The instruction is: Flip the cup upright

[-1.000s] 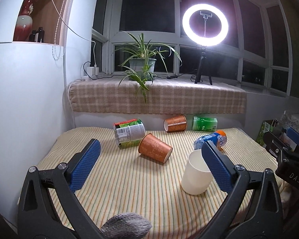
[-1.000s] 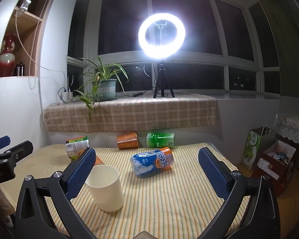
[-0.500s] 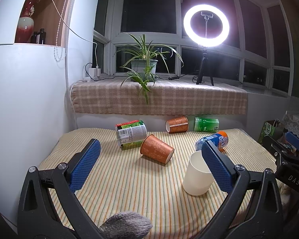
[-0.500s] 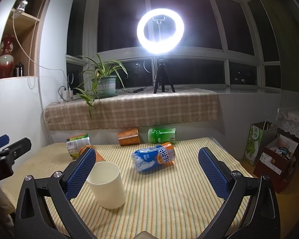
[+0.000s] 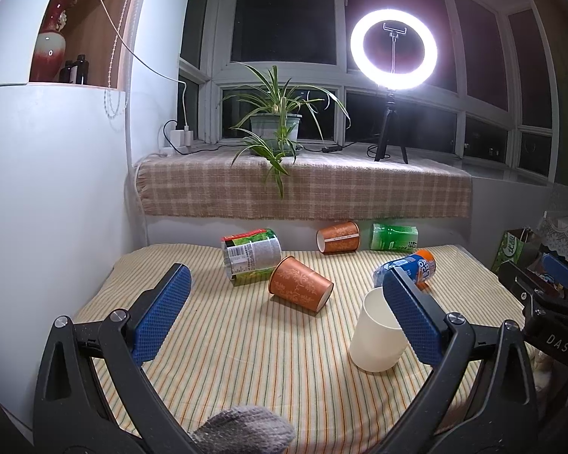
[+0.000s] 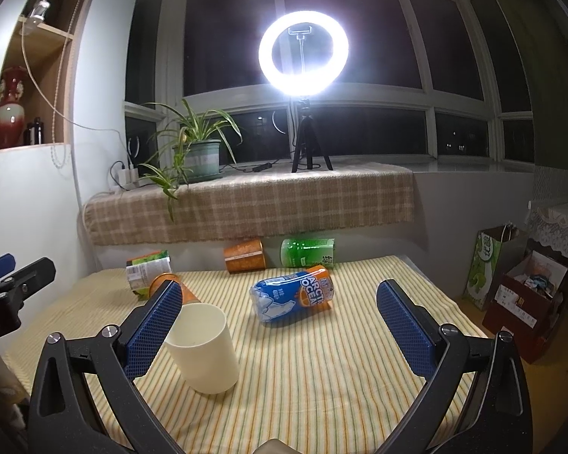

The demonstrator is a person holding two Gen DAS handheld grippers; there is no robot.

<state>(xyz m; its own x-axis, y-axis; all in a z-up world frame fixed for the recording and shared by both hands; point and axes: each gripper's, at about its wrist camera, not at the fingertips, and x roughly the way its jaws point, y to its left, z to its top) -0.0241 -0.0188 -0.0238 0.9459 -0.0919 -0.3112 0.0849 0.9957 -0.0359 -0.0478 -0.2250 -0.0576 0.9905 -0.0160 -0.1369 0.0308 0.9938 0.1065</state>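
A cream cup stands upright with its mouth up on the striped cloth, partly behind my left gripper's right finger; it also shows in the right wrist view beside my right gripper's left finger. An orange patterned cup lies on its side mid-table, its end visible in the right wrist view. A second orange cup lies on its side at the back. My left gripper is open and empty. My right gripper is open and empty above the table's front.
A blue-orange bottle, a green bottle and a labelled can lie on their sides on the table. A checked ledge with a plant and ring light runs behind. Bags stand on the floor right.
Both views have shifted slightly, with the cups sitting a little higher and further in frame. No object on the table has moved. Both grippers stay open.
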